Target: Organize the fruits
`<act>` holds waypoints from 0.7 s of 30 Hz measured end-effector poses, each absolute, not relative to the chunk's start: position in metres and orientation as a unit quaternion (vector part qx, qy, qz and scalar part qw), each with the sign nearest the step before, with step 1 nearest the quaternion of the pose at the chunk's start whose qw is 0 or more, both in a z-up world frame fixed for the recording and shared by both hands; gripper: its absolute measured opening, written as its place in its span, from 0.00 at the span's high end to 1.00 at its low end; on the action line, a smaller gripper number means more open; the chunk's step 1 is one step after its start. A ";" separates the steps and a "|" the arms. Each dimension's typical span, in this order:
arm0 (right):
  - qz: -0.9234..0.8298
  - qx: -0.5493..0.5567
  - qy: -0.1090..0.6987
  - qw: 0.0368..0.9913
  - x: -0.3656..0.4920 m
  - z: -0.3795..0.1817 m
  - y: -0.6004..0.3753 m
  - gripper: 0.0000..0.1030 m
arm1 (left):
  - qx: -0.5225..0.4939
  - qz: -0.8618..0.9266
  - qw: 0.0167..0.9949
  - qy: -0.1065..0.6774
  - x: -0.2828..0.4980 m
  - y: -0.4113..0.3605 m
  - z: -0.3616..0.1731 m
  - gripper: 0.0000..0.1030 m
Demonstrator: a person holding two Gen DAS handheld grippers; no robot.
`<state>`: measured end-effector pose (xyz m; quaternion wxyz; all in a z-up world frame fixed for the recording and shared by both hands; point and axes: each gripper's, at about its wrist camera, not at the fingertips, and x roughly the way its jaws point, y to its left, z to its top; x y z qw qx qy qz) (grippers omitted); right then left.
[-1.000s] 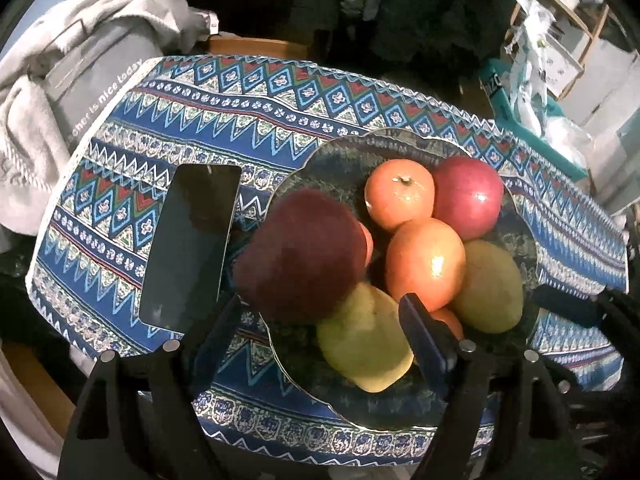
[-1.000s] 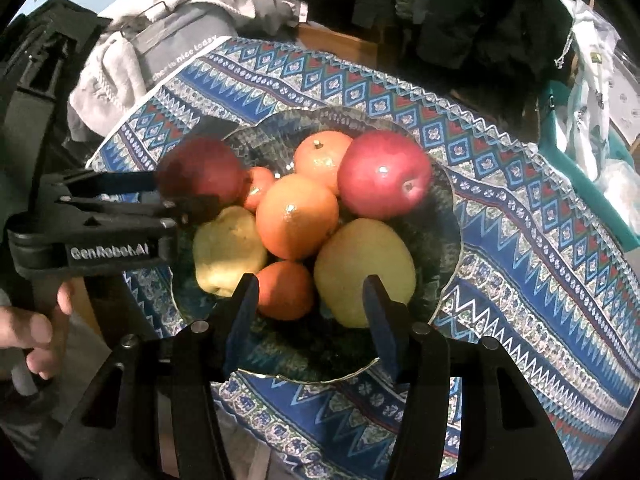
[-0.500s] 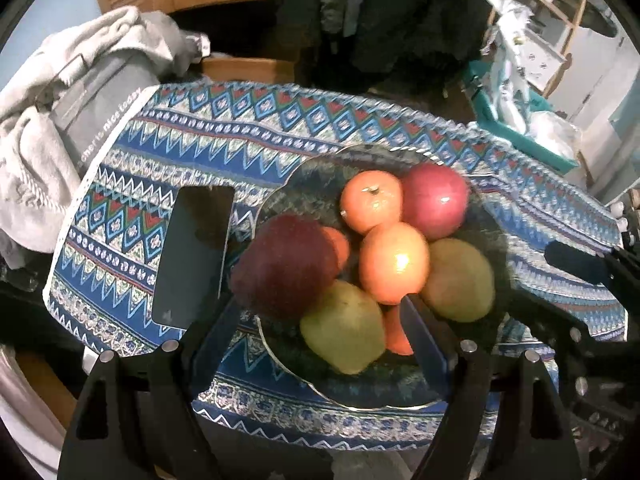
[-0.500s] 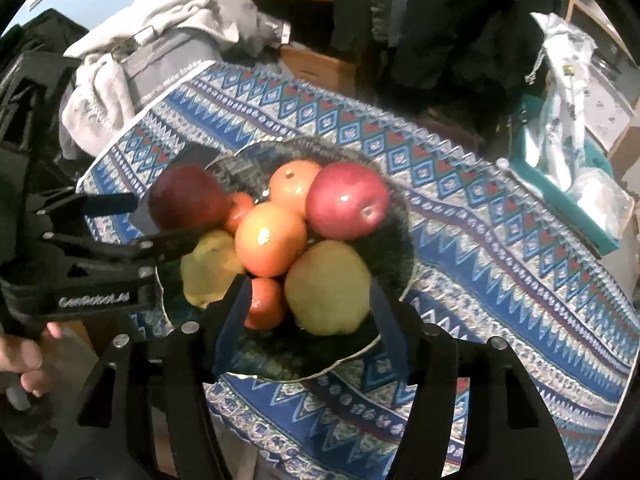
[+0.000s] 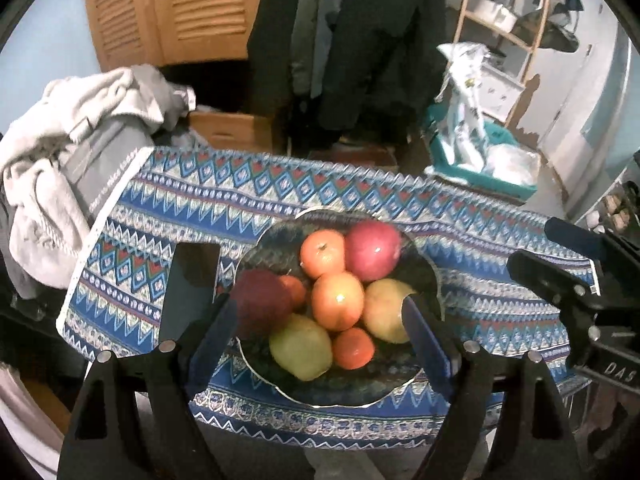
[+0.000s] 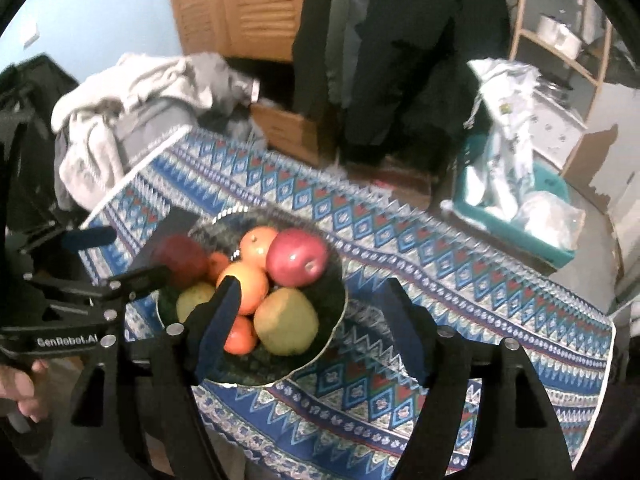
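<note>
Resting near the front edge of a table under a blue patterned tablecloth (image 5: 280, 184) is a dark glass bowl (image 5: 420, 268) with a scalloped rim, piled with fruit. Contents, seen from the left wrist: a dark red apple (image 5: 262, 302) at the bowl's left side, a brighter red apple (image 5: 372, 250) at the back right, an orange (image 5: 322, 254) just beside it on the left, a second orange (image 5: 338, 300) in the middle, a small tangerine (image 5: 354, 348) toward the front, another small orange fruit (image 5: 296, 290) half hidden behind the dark apple, a yellow-green pear (image 5: 300, 346) at the front left and a second yellowish pear (image 5: 384, 310) on the right. A black smartphone (image 5: 188, 288) lies flat on the cloth just left of the bowl. The left gripper (image 5: 320, 332) hangs above the bowl's near side, jaws spread wide and holding nothing. The right gripper (image 6: 316, 320) is likewise released and empty, poised over the bowl's right rim (its left finger overlaps the fruit in view). A heap of grey clothing (image 5: 68, 152) sits past the table's left edge, and a teal basket (image 5: 480, 168) stands beyond the far right corner.
</note>
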<state>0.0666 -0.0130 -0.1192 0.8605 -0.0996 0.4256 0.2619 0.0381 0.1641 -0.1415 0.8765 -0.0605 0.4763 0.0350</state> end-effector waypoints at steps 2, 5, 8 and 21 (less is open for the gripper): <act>0.261 -0.094 0.414 0.867 0.064 -0.108 -0.016 0.28 | -0.058 0.031 0.882 0.467 0.035 0.160 -0.132 0.17; 0.259 -0.086 0.397 0.877 0.060 -0.092 -0.022 0.25 | -0.053 0.028 0.890 0.452 0.030 0.154 -0.120 0.16; 0.255 -0.077 0.381 0.885 0.056 -0.076 -0.028 0.22 | -0.052 0.025 0.897 0.439 0.025 0.149 -0.107 0.15; 0.220 -0.057 0.336 0.914 0.043 -0.043 -0.062 0.16 | -0.028 0.031 0.924 0.381 0.011 0.132 -0.066 0.07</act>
